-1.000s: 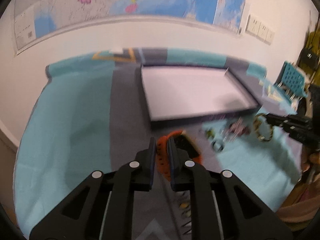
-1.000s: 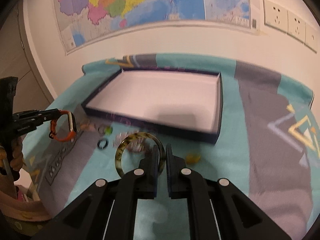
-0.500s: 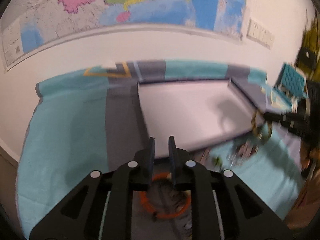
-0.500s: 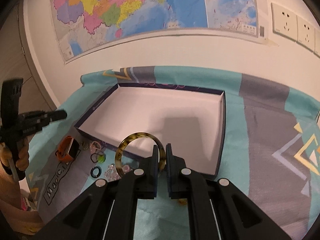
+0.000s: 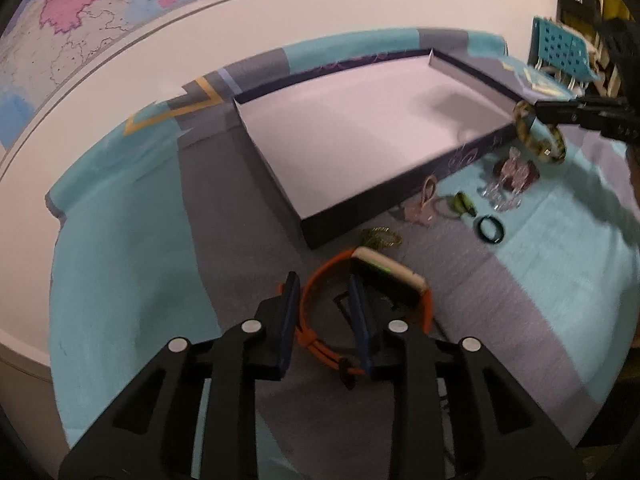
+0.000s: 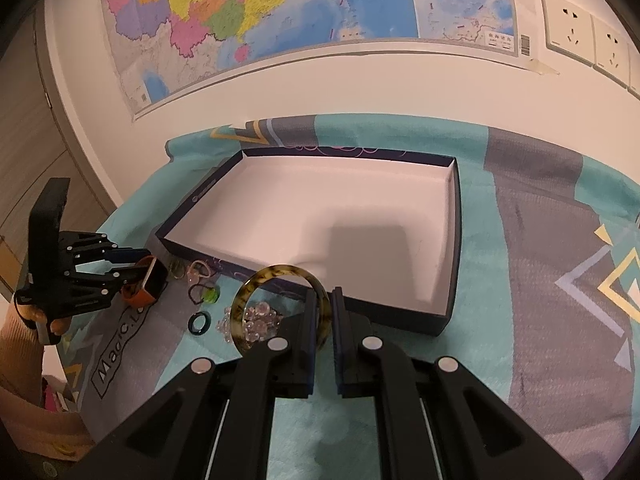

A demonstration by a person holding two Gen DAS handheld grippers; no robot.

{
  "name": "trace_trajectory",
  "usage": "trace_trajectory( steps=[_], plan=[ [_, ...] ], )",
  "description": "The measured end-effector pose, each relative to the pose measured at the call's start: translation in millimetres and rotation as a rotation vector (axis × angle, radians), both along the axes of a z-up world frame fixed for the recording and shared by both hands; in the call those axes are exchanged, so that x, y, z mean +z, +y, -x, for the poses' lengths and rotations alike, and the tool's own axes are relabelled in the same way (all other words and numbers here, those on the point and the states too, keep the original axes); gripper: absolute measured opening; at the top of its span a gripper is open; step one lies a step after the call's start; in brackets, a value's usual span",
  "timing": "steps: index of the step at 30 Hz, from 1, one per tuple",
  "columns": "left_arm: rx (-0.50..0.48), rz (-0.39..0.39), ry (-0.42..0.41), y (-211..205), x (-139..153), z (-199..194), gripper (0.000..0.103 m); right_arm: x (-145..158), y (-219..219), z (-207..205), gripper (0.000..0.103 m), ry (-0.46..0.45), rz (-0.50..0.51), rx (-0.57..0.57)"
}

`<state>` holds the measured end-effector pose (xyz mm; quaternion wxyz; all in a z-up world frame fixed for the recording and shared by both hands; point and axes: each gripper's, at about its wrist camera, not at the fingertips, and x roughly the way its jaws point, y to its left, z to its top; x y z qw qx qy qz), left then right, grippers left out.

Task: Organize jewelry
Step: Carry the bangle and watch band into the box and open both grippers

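your right gripper (image 6: 323, 312) pinches the stiff, slick bangle (image 6: 280, 276) by its rim; left gripper (image 5: 325, 300), jaws just parting, straddles the floppy watch (image 5: 384, 276) strap.

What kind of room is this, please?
Probably a home room or small office: a large wall map, wall sockets, and a table under a teal and grey cloth with an open box.
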<state>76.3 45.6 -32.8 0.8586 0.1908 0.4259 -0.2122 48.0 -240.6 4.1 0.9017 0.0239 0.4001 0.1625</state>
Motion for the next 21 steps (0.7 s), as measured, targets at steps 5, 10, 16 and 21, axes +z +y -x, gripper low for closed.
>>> trace_trajectory(
  steps=[5,10,16,21],
  plan=[
    [-0.081,-0.077,-0.031,-10,-3,-2,0.028,-1,3,0,0.006,0.003,-0.003,0.003],
    [-0.092,-0.101,-0.020,-14,-5,-7,0.013,-2,5,3,0.006,0.008,-0.006,0.003],
    [0.016,0.005,0.049,-2,2,1,0.006,1,3,4,0.006,0.004,-0.013,-0.002],
    [0.122,0.150,0.122,11,5,10,0.006,3,2,4,0.006,-0.007,-0.015,-0.002]
  ],
)
